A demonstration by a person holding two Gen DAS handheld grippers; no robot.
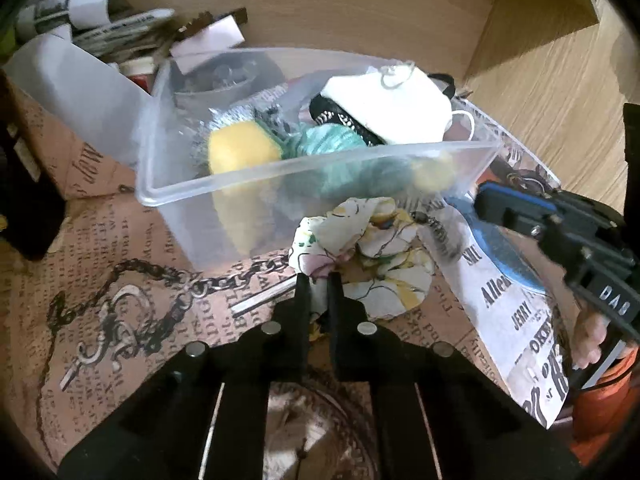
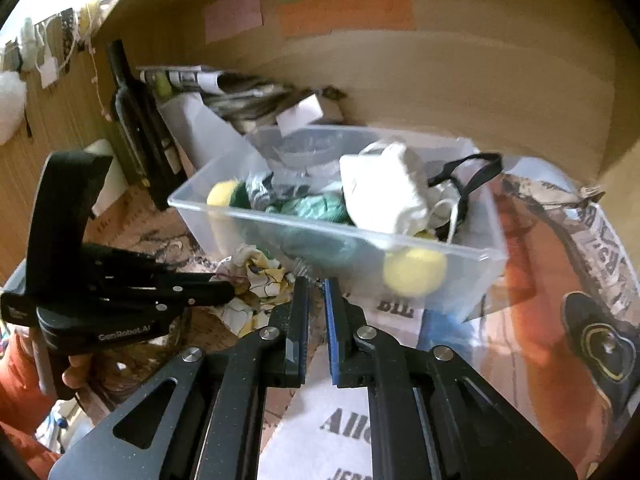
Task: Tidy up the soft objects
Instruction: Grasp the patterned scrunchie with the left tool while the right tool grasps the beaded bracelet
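Note:
A clear plastic bin (image 1: 280, 178) (image 2: 320, 226) stands on the newspaper-print cloth. It holds a yellow sponge ball (image 1: 242, 152), teal yarn (image 1: 334, 142) (image 2: 316, 208), a white mask (image 1: 394, 106) (image 2: 384, 192) and a black strap (image 2: 472, 172). A floral fabric piece (image 1: 368, 256) (image 2: 260, 276) lies in front of the bin. My left gripper (image 1: 319, 280) is shut on the fabric's near edge; it also shows in the right wrist view (image 2: 224, 292). My right gripper (image 2: 317, 284) is nearly shut and empty, close to the bin's front wall; it shows in the left wrist view (image 1: 484, 196).
Rolled papers and magazines (image 1: 104, 24) (image 2: 224, 84) lie behind the bin against a wooden wall (image 2: 440, 72). A dark bottle (image 2: 136, 120) stands at the left. A blue item (image 1: 504, 256) lies on the cloth to the right of the fabric.

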